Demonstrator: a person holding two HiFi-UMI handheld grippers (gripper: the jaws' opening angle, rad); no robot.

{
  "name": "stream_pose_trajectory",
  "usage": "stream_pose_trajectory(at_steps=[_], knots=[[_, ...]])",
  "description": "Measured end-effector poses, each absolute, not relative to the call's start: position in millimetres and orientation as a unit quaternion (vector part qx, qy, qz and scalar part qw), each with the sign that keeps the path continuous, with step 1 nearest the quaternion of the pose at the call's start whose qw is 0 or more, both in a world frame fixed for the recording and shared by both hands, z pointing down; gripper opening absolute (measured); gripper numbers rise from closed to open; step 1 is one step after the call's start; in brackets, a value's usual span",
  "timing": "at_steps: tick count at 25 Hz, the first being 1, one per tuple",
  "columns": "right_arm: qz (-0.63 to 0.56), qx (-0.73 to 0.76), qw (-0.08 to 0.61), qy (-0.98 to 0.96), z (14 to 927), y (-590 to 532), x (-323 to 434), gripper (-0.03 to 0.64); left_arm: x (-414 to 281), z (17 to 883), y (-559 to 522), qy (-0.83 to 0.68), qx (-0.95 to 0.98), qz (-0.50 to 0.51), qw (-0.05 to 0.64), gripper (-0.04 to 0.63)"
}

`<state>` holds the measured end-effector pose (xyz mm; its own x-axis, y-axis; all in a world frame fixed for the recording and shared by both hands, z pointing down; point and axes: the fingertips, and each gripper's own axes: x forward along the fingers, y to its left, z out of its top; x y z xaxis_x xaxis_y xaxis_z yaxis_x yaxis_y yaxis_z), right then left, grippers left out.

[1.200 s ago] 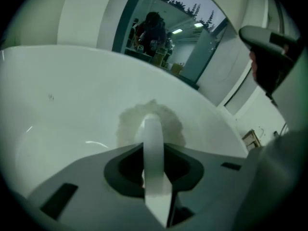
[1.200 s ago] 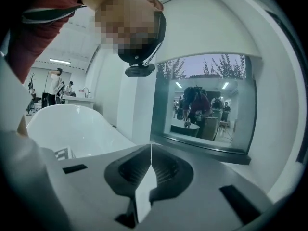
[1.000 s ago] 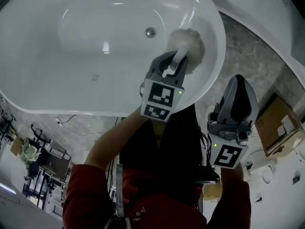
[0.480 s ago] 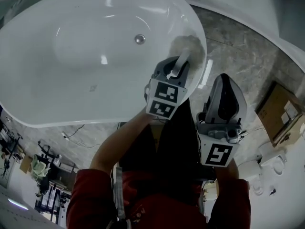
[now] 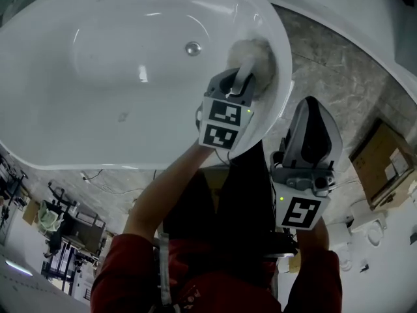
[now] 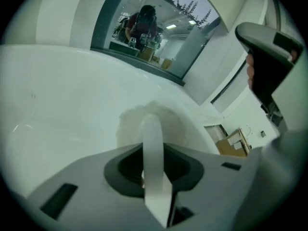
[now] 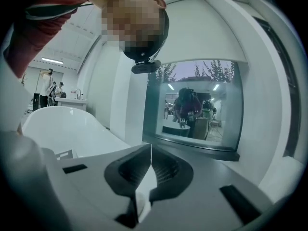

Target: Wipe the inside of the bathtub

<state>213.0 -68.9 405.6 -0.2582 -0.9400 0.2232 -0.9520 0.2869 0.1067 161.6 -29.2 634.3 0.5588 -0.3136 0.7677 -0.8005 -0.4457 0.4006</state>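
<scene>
Head view gives me the white bathtub (image 5: 98, 96) across the upper left, with its drain (image 5: 193, 47) on the basin floor. To the right of the drain, at the tub's rounded end, a fluffy pale wiping head (image 5: 253, 56) sits against the inner wall. Its flat white handle (image 5: 242, 75) runs back into my left gripper (image 5: 240, 83), which reaches over the tub's rim.

In the left gripper view the jaws are clamped on that handle (image 6: 154, 162). It stands upright between them, and the fluffy head (image 6: 147, 121) beyond it is pressed to the smooth tub wall (image 6: 57, 109).

My right gripper (image 5: 313, 145) hangs outside the tub, just right of the left one and above the mottled stone floor (image 5: 326, 77). In the right gripper view its jaws (image 7: 150, 150) are closed tip to tip, and I see nothing caught between them. That view also shows a tub edge (image 7: 62, 129) at lower left and a large mirror-like pane (image 7: 192, 109) straight ahead.

A cardboard box (image 5: 384, 168) sits on the floor at the far right, well apart from the tub.
</scene>
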Motion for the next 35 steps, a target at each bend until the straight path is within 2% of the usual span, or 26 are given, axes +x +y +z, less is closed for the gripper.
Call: stream_pose_trajectory(at_steps=[8, 26, 35], knots=[[-0.005, 0.608, 0.095, -0.788, 436.6, -98.5, 192.6, 0.012, 137.9, 707.9, -37.4, -0.377, 0.764, 0.33, 0.406, 0.094], [0.015, 0.577, 0.108, -0.81, 512.7, -131.6, 140.0, 0.012, 61.3, 910.0, -41.7, -0.405, 0.706, 0.42, 0.402, 0.094], [0.018, 0.571, 0.119, -0.812, 518.4, -130.6, 145.4, 0.012, 43.4, 947.7, -43.4, -0.407, 0.686, 0.448, 0.404, 0.094]])
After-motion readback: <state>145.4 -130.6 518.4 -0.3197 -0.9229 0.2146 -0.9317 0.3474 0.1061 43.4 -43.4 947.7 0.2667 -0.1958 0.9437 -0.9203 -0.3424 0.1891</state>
